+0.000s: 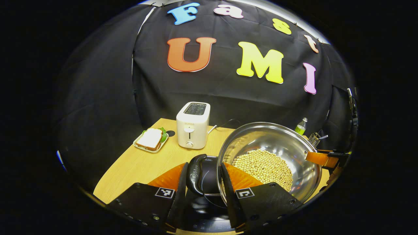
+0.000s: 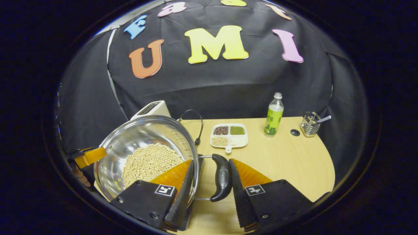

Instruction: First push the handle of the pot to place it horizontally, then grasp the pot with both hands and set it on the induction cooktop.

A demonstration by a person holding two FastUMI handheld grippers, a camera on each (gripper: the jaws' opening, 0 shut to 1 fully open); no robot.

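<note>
No text can be read; the bottle label is too small.

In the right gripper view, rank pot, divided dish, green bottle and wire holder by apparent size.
1. Pot, though nearest the camera.
2. Divided dish.
3. Green bottle, close to the dish.
4. Wire holder.

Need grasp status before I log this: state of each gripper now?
Left gripper: closed on the pot, at one side handle.
Right gripper: closed on the pot, at the other handle.
</note>
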